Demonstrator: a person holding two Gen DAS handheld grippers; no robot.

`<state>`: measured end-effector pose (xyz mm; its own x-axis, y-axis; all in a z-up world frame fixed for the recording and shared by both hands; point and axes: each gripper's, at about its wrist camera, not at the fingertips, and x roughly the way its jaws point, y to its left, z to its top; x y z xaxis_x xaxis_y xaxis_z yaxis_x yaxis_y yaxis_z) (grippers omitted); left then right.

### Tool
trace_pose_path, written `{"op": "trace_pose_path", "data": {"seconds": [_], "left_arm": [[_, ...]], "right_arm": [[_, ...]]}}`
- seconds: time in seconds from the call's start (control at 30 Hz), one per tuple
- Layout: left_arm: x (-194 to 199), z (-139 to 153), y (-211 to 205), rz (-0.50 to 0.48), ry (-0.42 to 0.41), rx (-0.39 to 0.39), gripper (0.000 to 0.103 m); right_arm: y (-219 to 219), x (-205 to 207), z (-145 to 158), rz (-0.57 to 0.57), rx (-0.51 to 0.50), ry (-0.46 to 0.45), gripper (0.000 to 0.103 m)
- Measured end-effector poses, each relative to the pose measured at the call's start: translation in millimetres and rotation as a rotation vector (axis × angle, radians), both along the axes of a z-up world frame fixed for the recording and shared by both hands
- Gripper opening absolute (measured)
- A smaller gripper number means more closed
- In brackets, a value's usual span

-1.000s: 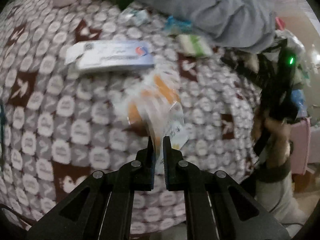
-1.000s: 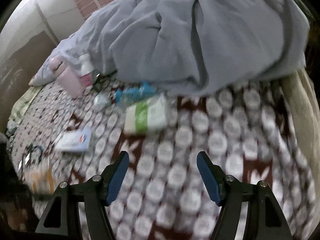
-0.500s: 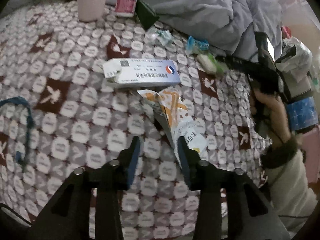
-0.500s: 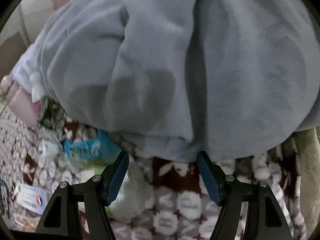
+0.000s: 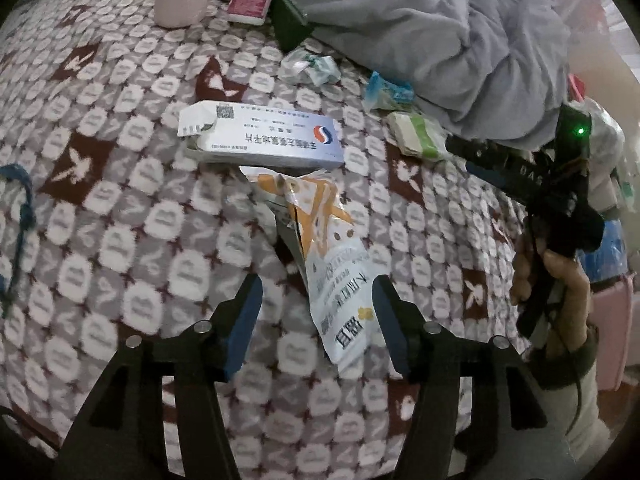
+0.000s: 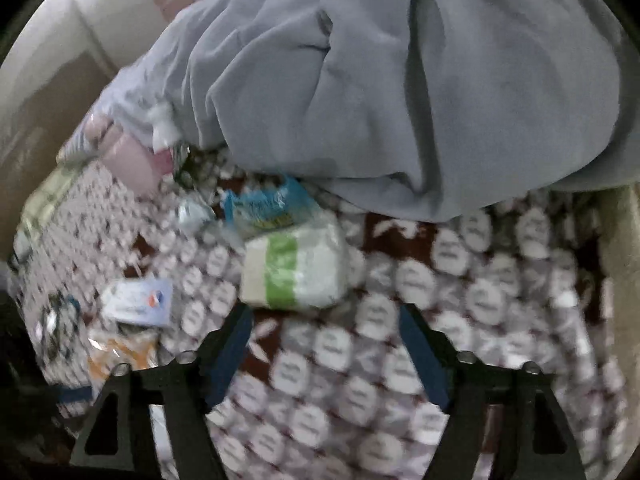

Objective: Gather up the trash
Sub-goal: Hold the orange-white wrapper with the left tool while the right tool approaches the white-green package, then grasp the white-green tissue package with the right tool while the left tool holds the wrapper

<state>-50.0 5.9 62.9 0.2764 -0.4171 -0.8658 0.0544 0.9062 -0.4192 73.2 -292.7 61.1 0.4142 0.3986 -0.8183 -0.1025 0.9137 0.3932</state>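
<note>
Left wrist: medicine box (image 5: pixel 264 142) touching snack wrapper (image 5: pixel 320 240)

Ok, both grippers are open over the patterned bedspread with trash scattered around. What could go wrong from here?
1. The orange-and-white snack wrapper lies loose between the open left gripper fingers; closing might pinch the brown-and-grey patterned bedspread too.
2. The white-and-blue medicine box touches the wrapper's far end, so lifting may drag it.
3. The open right gripper hovers just short of the green-banded white tissue pack; the crumpled grey blanket nearby could snag.
</note>
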Motion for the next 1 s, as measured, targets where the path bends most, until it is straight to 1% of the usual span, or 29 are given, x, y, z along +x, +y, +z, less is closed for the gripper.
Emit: {"op": "trace_pose_path", "data": {"seconds": [0.03,0.07,0.13,0.2,0.27,0.3,0.33,0.37,0.4,0.43,0.5,0.57,0.73,0.83,0.9,1.0], "left_arm": [[1,-3,-1,0.013,0.0,0.012,0.056],[2,-6,-3,0.021,0.003,0.017,0.056],[4,-13,-6,0.029,0.014,0.016,0.056],[5,-17,-8,0.04,0.017,0.012,0.056],[6,-19,-10,0.044,0.009,0.008,0.055],[6,-20,-12,0.04,0.004,0.007,0.055],[6,-21,-14,0.039,0.0,0.005,0.047],[6,-21,-15,0.038,-0.003,0.005,0.029],[6,-21,-16,0.033,-0.002,0.015,0.022],[5,-19,-17,0.021,-0.001,0.001,0.012],[3,-16,-19,0.012,0.004,-0.035,0.011],[-2,-7,-23,0.004,-0.023,-0.036,0.009],[-11,18,-43,-0.034,-0.073,-0.071,0.008],[-11,25,-62,-0.063,-0.103,-0.05,0.008],[-10,25,-71,-0.07,-0.107,-0.043,0.008],[-10,25,-78,-0.053,-0.108,-0.009,0.008]], "right_arm": [[6,3,-1,-0.004,-0.004,-0.007,0.079],[15,7,-3,-0.001,-0.029,-0.014,0.08],[32,14,-6,0.028,-0.076,-0.017,0.083],[54,23,-18,0.065,-0.143,-0.005,0.083],[60,27,-27,0.07,-0.195,0.001,0.082],[56,26,-29,0.052,-0.18,-0.005,0.077],[53,24,-27,0.038,-0.168,-0.013,0.068],[46,19,-24,0.029,-0.148,-0.021,0.066],[40,15,-22,0.034,-0.127,-0.022,0.064],[36,10,-19,0.037,-0.112,-0.024,0.062],[23,-6,-8,0.036,-0.1,-0.056,0.062],[14,-22,1,0.033,-0.099,-0.082,0.062],[-18,-64,17,-0.001,-0.056,-0.099,0.062],[-38,-87,26,-0.033,-0.051,-0.107,0.062],[-50,-101,27,-0.049,-0.054,-0.098,0.062],[-64,-116,27,-0.07,-0.046,-0.088,0.062]]}}
